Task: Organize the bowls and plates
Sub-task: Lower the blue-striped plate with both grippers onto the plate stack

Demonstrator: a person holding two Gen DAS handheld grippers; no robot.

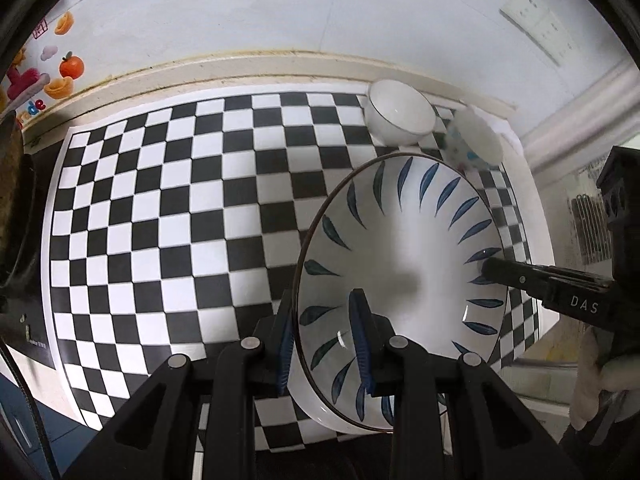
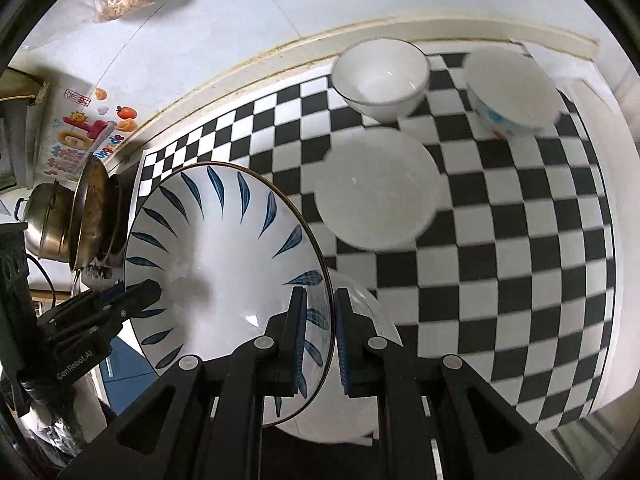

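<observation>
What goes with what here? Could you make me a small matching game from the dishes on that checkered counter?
Things:
1. leaf-patterned bowl
2. plain white bowl
3. blue-printed bowl
4. white dish

States:
A. at the back wall, upright
B. gripped at opposite rims by the left gripper and right gripper
C. far right corner, tilted
D. mid-counter, in front of the plain white bowl

Pairs: 1-B, 2-A, 3-C, 4-D

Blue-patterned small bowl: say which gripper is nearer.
Right. The right gripper grips the leaf bowl's rim toward the small bowl; the left gripper grips the opposite rim.
</observation>
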